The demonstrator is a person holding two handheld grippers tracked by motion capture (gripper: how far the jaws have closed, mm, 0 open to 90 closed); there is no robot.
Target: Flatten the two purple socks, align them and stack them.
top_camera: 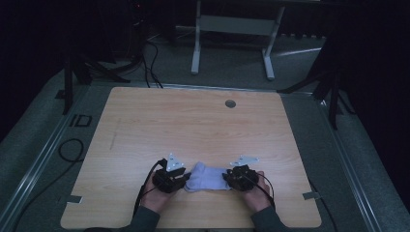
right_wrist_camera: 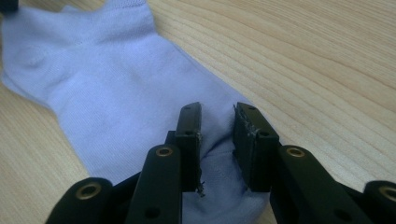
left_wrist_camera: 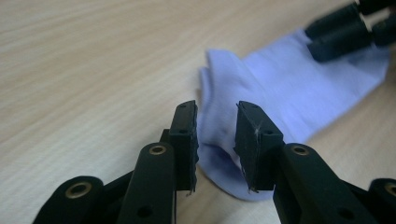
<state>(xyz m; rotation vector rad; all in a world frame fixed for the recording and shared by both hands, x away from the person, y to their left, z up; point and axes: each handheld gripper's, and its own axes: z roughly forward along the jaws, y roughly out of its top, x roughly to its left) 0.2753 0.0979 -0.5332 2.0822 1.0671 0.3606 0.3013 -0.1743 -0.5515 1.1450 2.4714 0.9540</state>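
Note:
A pale lilac ankle sock (top_camera: pixel 207 177) lies flat on the wooden table (top_camera: pixel 193 121) near its front edge, between the two hand-held grippers. My left gripper (top_camera: pixel 186 180) is at the sock's left end. In the left gripper view its jaws (left_wrist_camera: pixel 215 135) stand apart astride the edge of the sock (left_wrist_camera: pixel 280 88), and the pads do not press the cloth. My right gripper (top_camera: pixel 225 178) is at the sock's right end. Its jaws (right_wrist_camera: pixel 217 140) also stand apart over the sock (right_wrist_camera: pixel 107 79). The right gripper (left_wrist_camera: pixel 345 30) also shows in the left gripper view, on the sock's far end.
A round grommet hole (top_camera: pixel 230 103) sits near the table's far edge. Beyond the table stand a white desk frame (top_camera: pixel 232 34) and black tripod legs (top_camera: pixel 333 92). A cable (top_camera: pixel 70 150) lies on the floor to the left.

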